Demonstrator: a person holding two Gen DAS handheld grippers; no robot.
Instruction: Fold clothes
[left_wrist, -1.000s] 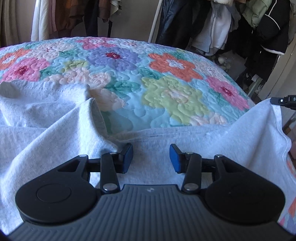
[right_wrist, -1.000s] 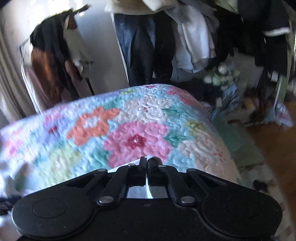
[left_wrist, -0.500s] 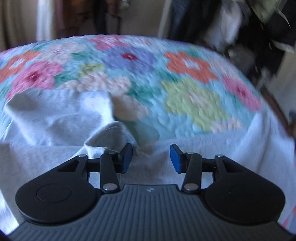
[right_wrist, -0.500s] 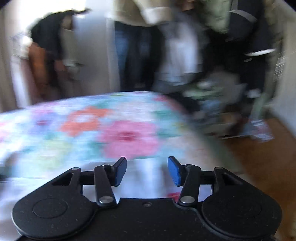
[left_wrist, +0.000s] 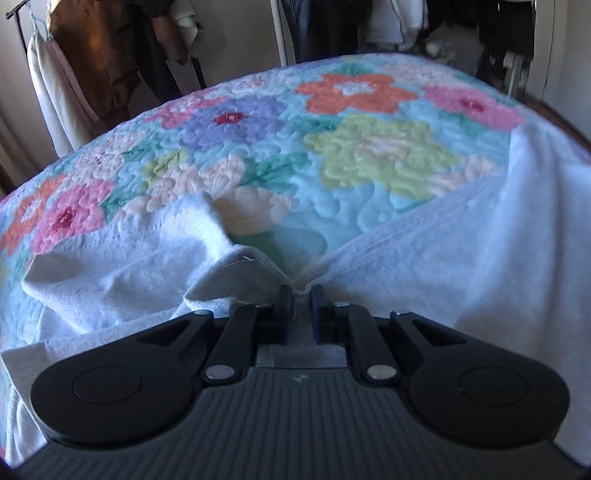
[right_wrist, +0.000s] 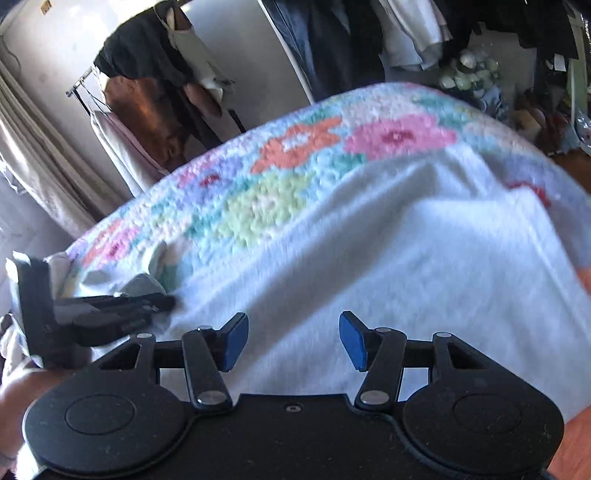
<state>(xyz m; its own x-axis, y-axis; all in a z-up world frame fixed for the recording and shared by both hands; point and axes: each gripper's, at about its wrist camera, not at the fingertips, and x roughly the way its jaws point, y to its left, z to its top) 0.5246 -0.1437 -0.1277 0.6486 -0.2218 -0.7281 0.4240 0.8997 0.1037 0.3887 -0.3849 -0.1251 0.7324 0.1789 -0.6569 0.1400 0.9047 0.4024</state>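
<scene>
A pale grey-white garment (left_wrist: 461, 266) lies rumpled across the near part of a flowered quilt (left_wrist: 369, 147). My left gripper (left_wrist: 302, 299) is shut on a pinch of the garment's edge, beside a turned-over hem flap (left_wrist: 240, 273). In the right wrist view the same garment (right_wrist: 406, 258) spreads in front of my right gripper (right_wrist: 293, 339), which is open and empty just above the cloth. The left gripper (right_wrist: 110, 314) shows at the left of that view, closed on the fabric.
Clothes hang on racks (left_wrist: 103, 59) behind the bed. More hanging clothes and clutter (right_wrist: 472, 74) stand at the far right, with wood floor (right_wrist: 576, 162) beyond the bed's right edge.
My left gripper has closed on the garment's edge. My right gripper let go of the cloth, opened, and swung left to face over the garment.
</scene>
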